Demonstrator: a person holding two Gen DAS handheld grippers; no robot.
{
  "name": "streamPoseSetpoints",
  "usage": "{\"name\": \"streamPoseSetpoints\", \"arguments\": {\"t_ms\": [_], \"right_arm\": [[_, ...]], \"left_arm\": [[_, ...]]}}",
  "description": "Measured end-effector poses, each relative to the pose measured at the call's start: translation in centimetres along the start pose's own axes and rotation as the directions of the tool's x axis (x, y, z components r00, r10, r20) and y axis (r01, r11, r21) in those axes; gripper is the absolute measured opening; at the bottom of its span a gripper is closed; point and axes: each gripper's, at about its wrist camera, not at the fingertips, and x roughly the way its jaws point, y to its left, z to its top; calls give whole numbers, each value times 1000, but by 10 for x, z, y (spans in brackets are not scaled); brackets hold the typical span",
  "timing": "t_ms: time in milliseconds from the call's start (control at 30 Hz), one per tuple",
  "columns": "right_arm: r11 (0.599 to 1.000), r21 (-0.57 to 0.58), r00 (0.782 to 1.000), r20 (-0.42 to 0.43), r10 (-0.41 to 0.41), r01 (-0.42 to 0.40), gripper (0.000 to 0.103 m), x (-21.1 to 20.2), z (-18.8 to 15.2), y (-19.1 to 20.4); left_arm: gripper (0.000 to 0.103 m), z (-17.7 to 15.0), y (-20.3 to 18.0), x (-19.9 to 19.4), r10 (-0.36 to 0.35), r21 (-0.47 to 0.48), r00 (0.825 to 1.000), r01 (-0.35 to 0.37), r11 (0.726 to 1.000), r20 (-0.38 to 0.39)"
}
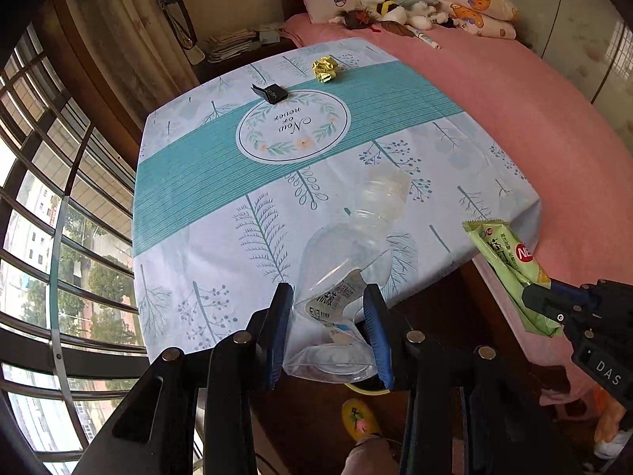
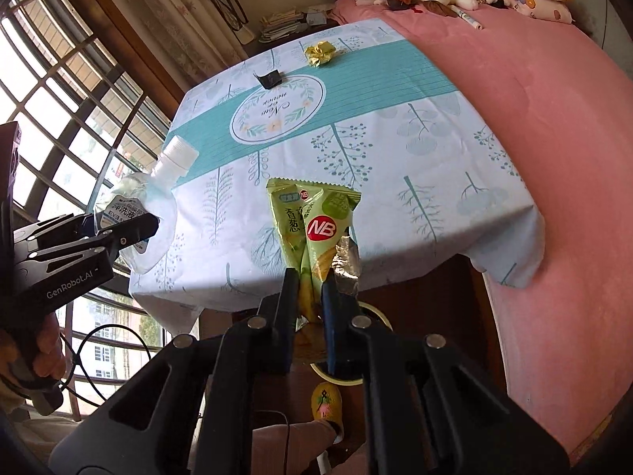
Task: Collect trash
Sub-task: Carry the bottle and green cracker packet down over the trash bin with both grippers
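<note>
A squashed clear plastic bottle (image 1: 352,245) with a white cap sits between the blue pads of my left gripper (image 1: 327,293), which is shut on its lower body. It hangs over the table's near edge. My right gripper (image 2: 309,279) is shut on the bottom end of a green snack wrapper (image 2: 320,221), which stands up from the jaws. Each view shows the other hand: the wrapper (image 1: 502,253) at right, the bottle (image 2: 158,194) at left. On the far side of the table lie a crumpled yellow paper ball (image 1: 326,69) (image 2: 321,53) and a small black folded piece (image 1: 271,93) (image 2: 271,78).
The table wears a white and teal leaf-print cloth (image 1: 190,182) (image 2: 395,118). A yellow-rimmed bin (image 2: 336,380) stands on the floor under the grippers, beside a yellow slipper (image 2: 326,401). A pink bed (image 1: 534,118) borders the right side, and barred windows (image 1: 59,237) the left.
</note>
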Motion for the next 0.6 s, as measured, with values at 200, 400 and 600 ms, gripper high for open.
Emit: {"name": "streamPoseSetpoints", "arguments": {"t_ms": [200,400,600], "right_arm": [[998,-51,996,-79,29,-33,9,16,-22,-8],[996,-64,989,-139,55,-65,9,42,-40,-21],[996,-46,977,-199,72,-83,9,87,-60,-38]], "left_arm": [[37,-26,-16,7,18,-60,1000,-19,998,-23],[37,-60,-25,30,40,-120,998,-47,992,-56],[37,-102,-29,61,52,-182,995,-68,981,-88]]}}
